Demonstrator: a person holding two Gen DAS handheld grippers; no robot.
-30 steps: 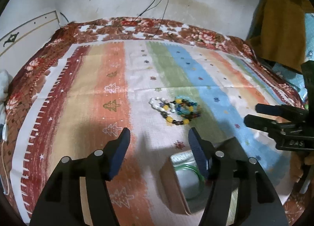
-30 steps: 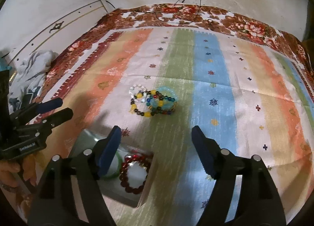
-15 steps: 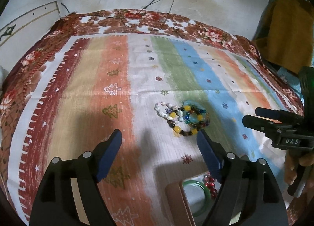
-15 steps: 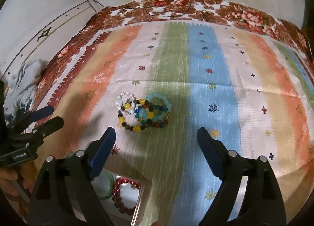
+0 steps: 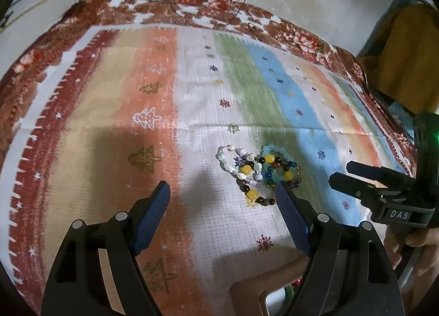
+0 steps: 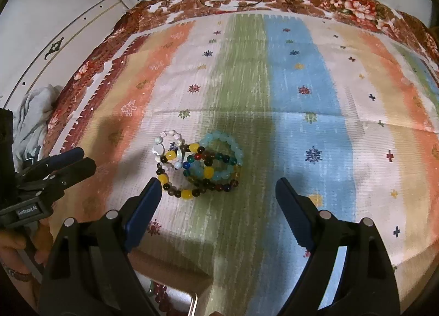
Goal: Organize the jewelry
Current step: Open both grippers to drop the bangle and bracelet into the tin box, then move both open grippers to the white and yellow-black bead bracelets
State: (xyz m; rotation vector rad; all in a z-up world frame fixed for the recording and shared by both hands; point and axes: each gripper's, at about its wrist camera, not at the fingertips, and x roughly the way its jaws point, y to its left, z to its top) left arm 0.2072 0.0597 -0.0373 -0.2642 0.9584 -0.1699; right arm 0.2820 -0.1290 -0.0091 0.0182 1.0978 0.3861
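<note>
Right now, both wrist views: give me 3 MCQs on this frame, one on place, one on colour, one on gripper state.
1. Where does the bracelet pile lie?
A. in the box
B. on the striped cloth
C. in a gripper

2. What colour is the ring of matching beads at the pile's far right?
A. pale turquoise
B. black
C. pink

3. How is the right gripper?
A. shut on a bracelet
B. shut, empty
C. open, empty

Key: 1 B, beads rest on cloth beyond the box. 2 A, turquoise bracelet. 3 C, blue pads spread wide, nothing between.
</note>
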